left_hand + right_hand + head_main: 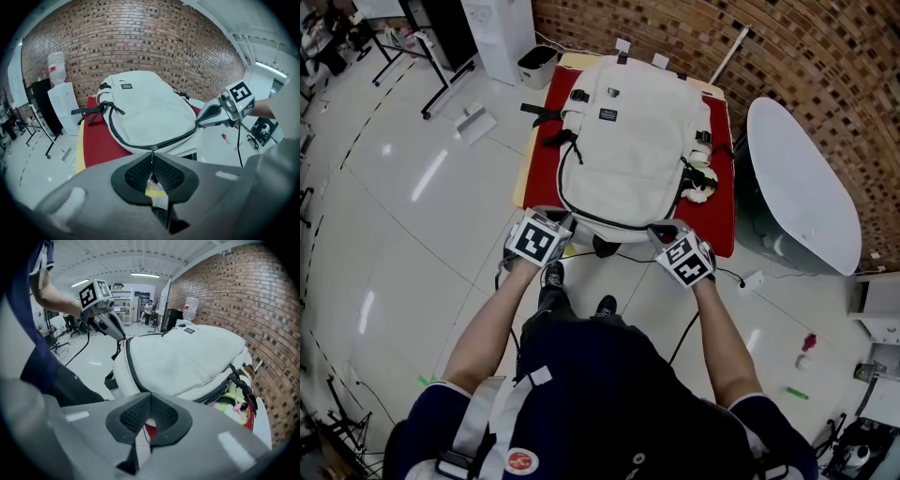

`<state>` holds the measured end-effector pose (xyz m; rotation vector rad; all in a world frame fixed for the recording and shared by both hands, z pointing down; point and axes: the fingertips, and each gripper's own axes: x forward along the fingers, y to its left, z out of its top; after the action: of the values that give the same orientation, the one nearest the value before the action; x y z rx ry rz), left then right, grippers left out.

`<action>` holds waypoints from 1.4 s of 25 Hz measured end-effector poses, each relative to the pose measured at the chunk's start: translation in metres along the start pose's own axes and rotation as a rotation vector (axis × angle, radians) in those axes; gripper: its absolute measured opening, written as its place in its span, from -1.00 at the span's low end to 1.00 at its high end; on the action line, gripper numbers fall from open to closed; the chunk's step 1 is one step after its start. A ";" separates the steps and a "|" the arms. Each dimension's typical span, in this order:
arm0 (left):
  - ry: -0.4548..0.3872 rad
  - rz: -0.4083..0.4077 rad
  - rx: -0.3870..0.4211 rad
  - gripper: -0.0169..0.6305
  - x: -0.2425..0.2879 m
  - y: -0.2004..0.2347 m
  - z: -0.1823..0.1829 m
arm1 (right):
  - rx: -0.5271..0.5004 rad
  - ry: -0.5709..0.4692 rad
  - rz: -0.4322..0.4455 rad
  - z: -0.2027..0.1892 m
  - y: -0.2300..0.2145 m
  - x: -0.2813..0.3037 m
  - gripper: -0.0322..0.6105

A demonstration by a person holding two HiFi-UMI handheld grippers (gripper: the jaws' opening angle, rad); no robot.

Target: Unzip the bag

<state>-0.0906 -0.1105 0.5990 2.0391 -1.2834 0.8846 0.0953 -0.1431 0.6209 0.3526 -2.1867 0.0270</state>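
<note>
A white backpack (633,141) lies flat on a red cloth (546,122) that covers a pale yellow table (525,178), with its bottom end towards the person and its top handle towards the brick wall (140,42). A dark zipper track (581,211) curves round the near end of the backpack and looks closed along its whole visible run. The left gripper (565,228) sits at the near left corner of the bag. In its own view its jaws are pressed together on the thin metal zipper pull (153,152), which runs down from the track into the seam between the black pads. The right gripper (661,232) sits at the near right corner. In the right gripper view its fingers (164,416) meet at the tips, right against the bag's lower edge, and red cloth shows through the gap beneath them. Whether any fabric is pinched there cannot be made out. On the bag's right side a dark strap crosses an open side pocket, where a yellow-green soft toy (236,401) pokes out. A white water dispenser (61,105) stands by the wall beyond the table's left end, and a white oval tabletop (797,178) stands just to the right of the table.
</note>
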 end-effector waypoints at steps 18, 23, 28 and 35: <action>0.107 0.033 0.271 -0.91 0.008 0.079 0.016 | 0.138 0.054 -0.048 -0.002 0.000 0.003 -0.89; 0.115 0.025 0.356 -0.91 0.017 0.096 0.032 | 0.179 0.067 -0.071 -0.004 -0.001 0.004 -0.89; 0.122 -0.006 0.425 -0.91 0.030 0.111 0.048 | 0.221 0.081 -0.098 -0.006 0.000 0.005 -0.89; 0.111 -0.050 0.466 -0.91 0.050 0.126 0.072 | 0.282 0.093 -0.134 -0.007 -0.002 0.006 -0.89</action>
<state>-0.1736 -0.2389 0.6074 2.3164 -1.0295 1.3528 0.0985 -0.1457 0.6297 0.6429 -2.0642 0.2744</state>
